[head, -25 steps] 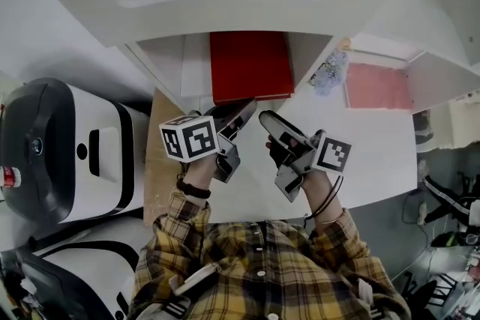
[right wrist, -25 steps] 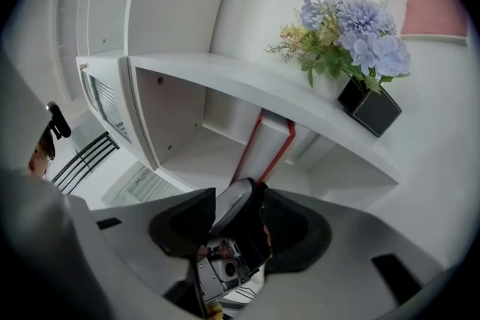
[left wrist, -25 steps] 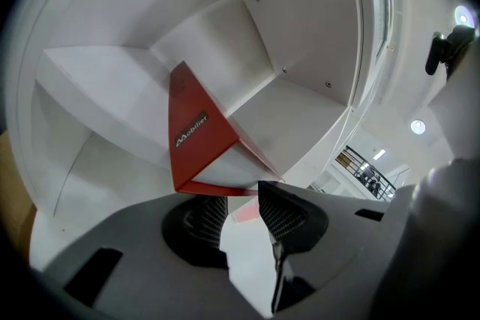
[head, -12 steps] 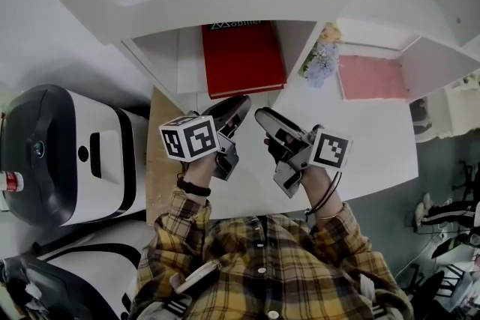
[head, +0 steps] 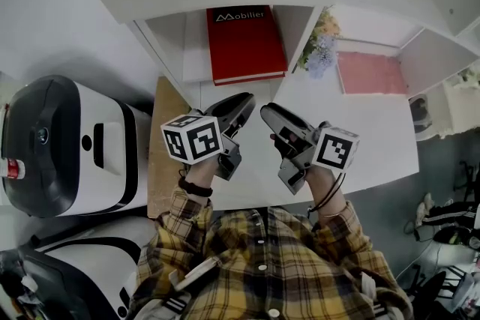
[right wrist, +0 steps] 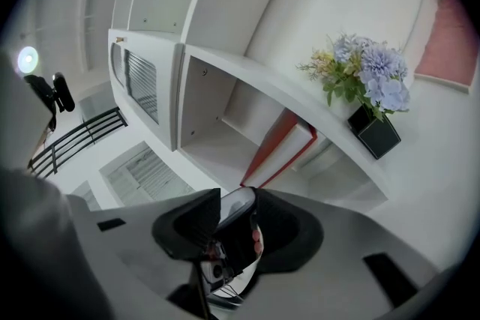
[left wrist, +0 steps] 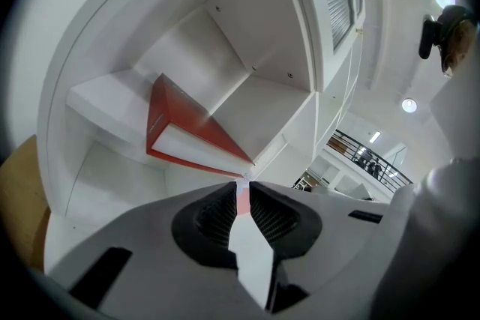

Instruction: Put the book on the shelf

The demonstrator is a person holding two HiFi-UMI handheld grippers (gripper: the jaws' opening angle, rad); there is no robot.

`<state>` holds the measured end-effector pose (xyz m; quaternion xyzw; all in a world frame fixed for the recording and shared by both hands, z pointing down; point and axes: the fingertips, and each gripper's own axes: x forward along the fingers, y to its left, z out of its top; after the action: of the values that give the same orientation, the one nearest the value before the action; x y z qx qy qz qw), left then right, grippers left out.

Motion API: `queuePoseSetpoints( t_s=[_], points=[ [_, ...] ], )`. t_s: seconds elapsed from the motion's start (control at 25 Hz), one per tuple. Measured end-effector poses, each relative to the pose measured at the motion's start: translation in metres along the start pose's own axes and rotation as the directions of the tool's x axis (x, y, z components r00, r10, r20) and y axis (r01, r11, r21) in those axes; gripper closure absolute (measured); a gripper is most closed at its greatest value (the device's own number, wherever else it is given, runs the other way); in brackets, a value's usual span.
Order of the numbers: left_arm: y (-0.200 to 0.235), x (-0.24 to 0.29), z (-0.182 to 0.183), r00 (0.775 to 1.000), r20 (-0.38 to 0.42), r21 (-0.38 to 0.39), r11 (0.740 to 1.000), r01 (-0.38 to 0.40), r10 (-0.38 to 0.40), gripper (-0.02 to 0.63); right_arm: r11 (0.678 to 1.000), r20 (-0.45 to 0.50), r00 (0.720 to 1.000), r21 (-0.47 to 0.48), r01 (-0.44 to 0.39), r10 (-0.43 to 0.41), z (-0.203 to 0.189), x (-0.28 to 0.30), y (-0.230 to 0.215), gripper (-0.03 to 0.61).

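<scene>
So the red book (head: pixel 246 45) is lying flat inside the open cubby of the white shelf (head: pixel 169 47), cover up, with one edge near the front lip, and neither gripper has hold of it any more. A second ago the tips of both grippers were right up against its near edge; now there's a bit of bare white between them and the book, so both hands look to have pulled back toward the person over the table (head: pixel 367 139). The left gripper (head: pixel 238 107) has just been closing its jaws, and in the left gripper view only a thin slit is left between the pads, with nothing in it. The right gripper (head: pixel 276 118) has been closing too but sits noticeably wider, roughly half open, also gripping nothing. From both gripper views the book (left wrist: pixel 191 127) sits well inside the compartment, not hanging out. The little pot of blue flowers (head: pixel 321 50) next door looks untouched. My read: the placing is basically done, and this is the let-go-and-retreat bit, with nothing left to fix unless someone wants the book stood upright.
</scene>
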<state>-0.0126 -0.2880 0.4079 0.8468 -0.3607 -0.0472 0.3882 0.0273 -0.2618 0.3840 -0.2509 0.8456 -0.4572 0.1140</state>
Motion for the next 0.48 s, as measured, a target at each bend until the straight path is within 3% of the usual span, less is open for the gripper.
queuePoseSetpoints(
  t_s=[0.28, 0.48],
  points=[
    [-0.024, -0.017, -0.009, 1.000, 0.011, 0.080, 0.997, 0.006, -0.007, 0.557, 0.994, -0.022, 1.000, -0.109, 0.012, -0.015, -0.013, -0.014, 0.017, 0.443],
    [-0.041, -0.030, -0.013, 0.999, 0.034, 0.136, 0.991, 0.017, -0.022, 0.565, 0.971, -0.015, 0.999, -0.238, 0.031, -0.035, -0.020, -0.023, 0.032, 0.473]
  ],
)
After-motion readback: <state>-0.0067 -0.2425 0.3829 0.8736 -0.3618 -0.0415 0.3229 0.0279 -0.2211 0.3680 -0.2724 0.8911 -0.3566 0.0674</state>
